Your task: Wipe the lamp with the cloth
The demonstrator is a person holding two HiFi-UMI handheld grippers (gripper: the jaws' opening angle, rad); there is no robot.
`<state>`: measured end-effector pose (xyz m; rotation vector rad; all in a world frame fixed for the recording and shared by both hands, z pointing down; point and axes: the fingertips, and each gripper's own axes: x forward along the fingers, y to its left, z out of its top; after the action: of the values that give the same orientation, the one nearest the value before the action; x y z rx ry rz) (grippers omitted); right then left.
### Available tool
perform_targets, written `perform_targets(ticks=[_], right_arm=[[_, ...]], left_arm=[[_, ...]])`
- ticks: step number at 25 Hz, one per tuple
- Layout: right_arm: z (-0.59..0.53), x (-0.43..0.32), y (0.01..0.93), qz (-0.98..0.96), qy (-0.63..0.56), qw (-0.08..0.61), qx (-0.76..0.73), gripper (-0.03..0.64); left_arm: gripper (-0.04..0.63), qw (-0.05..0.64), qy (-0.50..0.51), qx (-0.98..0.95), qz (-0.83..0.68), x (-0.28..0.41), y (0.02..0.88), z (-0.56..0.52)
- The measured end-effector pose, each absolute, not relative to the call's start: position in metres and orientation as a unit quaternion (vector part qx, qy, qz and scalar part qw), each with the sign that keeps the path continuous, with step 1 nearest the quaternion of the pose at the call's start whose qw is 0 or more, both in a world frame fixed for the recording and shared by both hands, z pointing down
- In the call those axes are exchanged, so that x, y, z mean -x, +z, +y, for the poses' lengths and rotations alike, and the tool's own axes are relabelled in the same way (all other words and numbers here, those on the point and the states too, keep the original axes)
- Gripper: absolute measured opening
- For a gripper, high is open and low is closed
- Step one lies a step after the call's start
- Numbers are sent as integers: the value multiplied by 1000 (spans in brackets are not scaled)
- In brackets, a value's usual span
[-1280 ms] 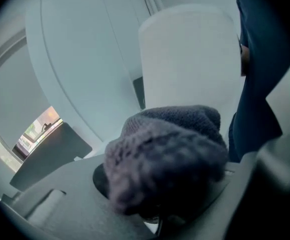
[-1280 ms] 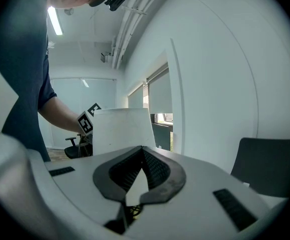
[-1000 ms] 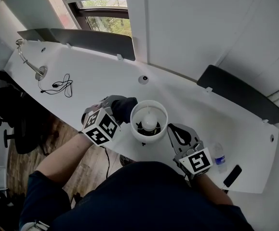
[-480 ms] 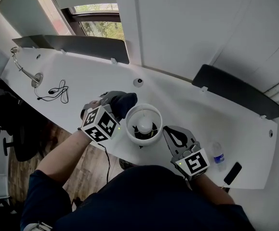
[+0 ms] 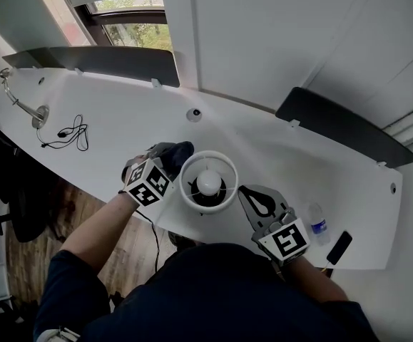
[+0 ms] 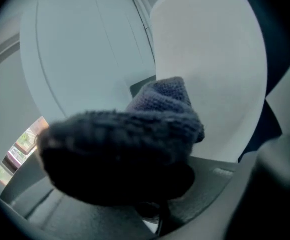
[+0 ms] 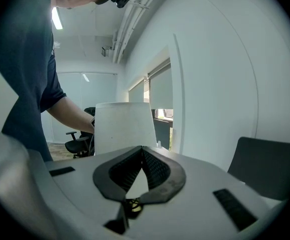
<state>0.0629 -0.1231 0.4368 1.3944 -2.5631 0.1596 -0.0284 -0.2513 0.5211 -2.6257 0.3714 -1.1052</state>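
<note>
The lamp point(image 5: 207, 182) stands near the table's front edge; I look straight down into its round white shade at the bulb. My left gripper point(image 5: 165, 164) is shut on a dark blue cloth point(image 5: 175, 152), which rests against the shade's left side. In the left gripper view the cloth point(image 6: 129, 149) fills the jaws with the white shade point(image 6: 210, 69) right behind it. My right gripper point(image 5: 257, 201) is shut with nothing in it, just right of the shade. The right gripper point(image 7: 142, 156) view has the white shade point(image 7: 123, 126) ahead of its tips.
The long white table point(image 5: 120, 130) runs along the wall under a window. A black cable point(image 5: 67, 132) and a metal fitting point(image 5: 22, 105) lie far left. A water bottle point(image 5: 318, 228) and a black phone point(image 5: 339, 247) sit at the right. Dark chair backs point(image 5: 342, 128) stand behind.
The head view has shifted, so everything sits further left and lower. The left gripper with the cloth stays against the shade's left side; the right gripper has kept its place.
</note>
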Motion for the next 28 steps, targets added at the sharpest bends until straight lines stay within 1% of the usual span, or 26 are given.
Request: perform_targets(ticks=[8, 12, 15, 24, 26, 28], right_arm=[[-113, -70, 439, -863, 62, 130, -484, 12], [-105, -70, 441, -864, 68, 133, -481, 11], [-103, -69, 439, -864, 74, 128, -480, 11], [-99, -59, 426, -876, 55, 104, -468, 11], [-97, -54, 422, -882, 49, 94, -460, 11], [-95, -49, 420, -888, 43, 86, -450, 11]], left_arm=[[69, 84, -402, 901, 141, 46, 565, -250], [69, 53, -400, 900, 165, 62, 569, -245], [69, 43, -390, 900, 189, 79, 556, -239], [69, 54, -329, 911, 241, 101, 484, -183], [69, 43, -313, 917, 243, 98, 475, -162], [69, 14, -292, 926, 240, 92, 471, -140]])
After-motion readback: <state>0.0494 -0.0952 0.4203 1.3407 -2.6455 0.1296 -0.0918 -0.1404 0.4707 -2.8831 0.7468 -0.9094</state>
